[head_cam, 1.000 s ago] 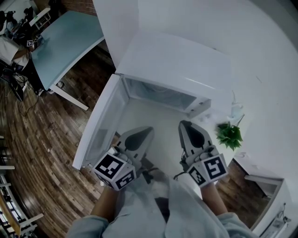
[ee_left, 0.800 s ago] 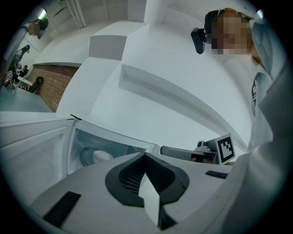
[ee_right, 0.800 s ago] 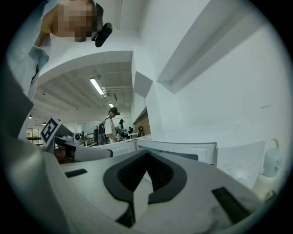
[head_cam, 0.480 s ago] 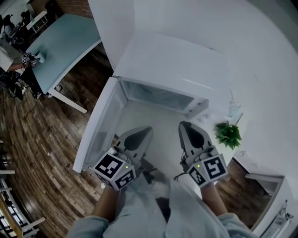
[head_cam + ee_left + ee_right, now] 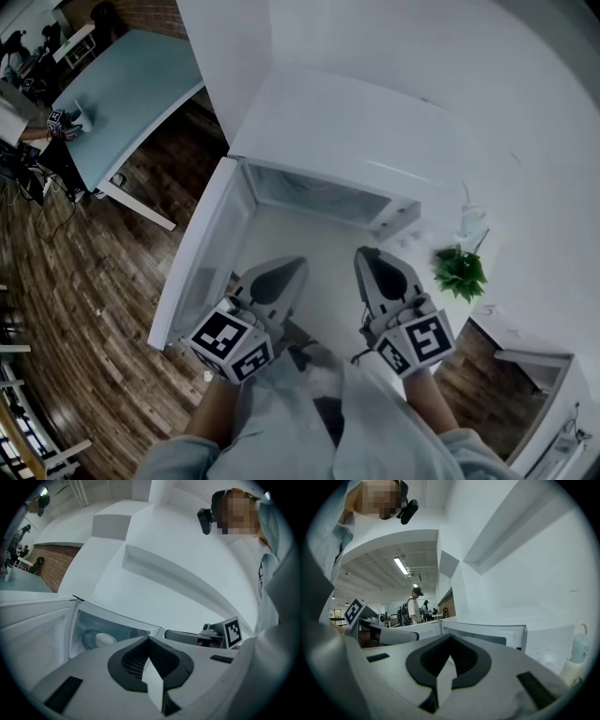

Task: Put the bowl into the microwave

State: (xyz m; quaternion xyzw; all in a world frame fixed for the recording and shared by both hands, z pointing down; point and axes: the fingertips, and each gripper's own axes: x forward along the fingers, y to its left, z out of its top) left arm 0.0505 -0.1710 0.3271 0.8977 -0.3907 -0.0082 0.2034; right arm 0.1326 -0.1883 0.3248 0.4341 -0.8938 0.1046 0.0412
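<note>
Gripping: left gripper (image 5: pixel 292 272) and right gripper (image 5: pixel 368 258) are both clamped shut, with nothing between the jaws.
Place: bowl (image 5: pixel 104 640), a small white rounded shape at lower left of the left gripper view, apparently already inside the microwave (image 5: pixel 347 122); door (image 5: pixel 202 253) open.
Handling: probably stiff, smooth, slippery, fairly light, perhaps breakable.
Hold: pinch the rim, one jaw inside.

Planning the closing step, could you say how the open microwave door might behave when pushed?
The microwave door stands wide open, hinged at the left, so it should probably swing rather than flex. Its panel looks smooth, so the shut left gripper might slide along it.
</note>
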